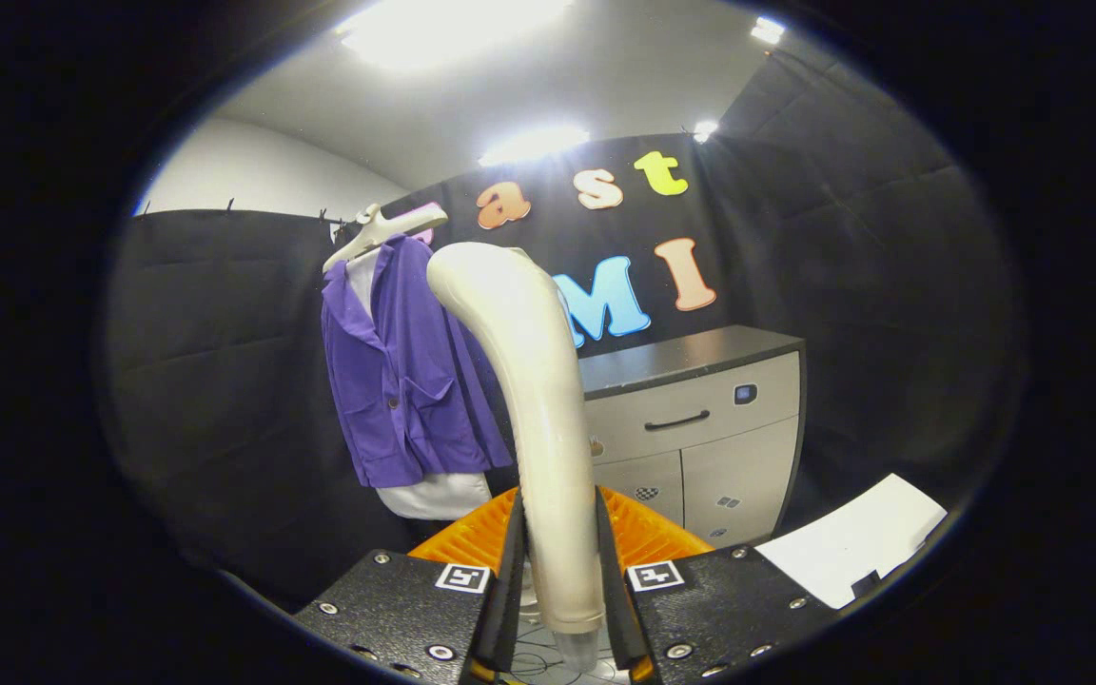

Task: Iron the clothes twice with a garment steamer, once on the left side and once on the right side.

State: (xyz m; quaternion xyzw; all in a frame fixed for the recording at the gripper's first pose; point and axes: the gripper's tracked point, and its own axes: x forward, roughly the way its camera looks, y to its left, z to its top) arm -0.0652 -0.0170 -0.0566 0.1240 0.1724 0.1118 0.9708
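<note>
A cream-white garment steamer (pixel 534 381) stands upright between my fingers, its handle pressed on both sides and its curved head rising ahead. My gripper (pixel 557 571) is shut on that handle. Beyond the steamer, a little to the left, a purple shirt (pixel 401 381) hangs over a white garment (pixel 436 495) on a white hanger (pixel 379 233) against the black cloth wall. The steamer head stands apart from the shirt, to its right and nearer to me.
A grey cabinet (pixel 700 428) with a dark top, a drawer and doors stands beyond the steamer to the right. A white sheet (pixel 852 547) lies low on the right, near my right finger.
</note>
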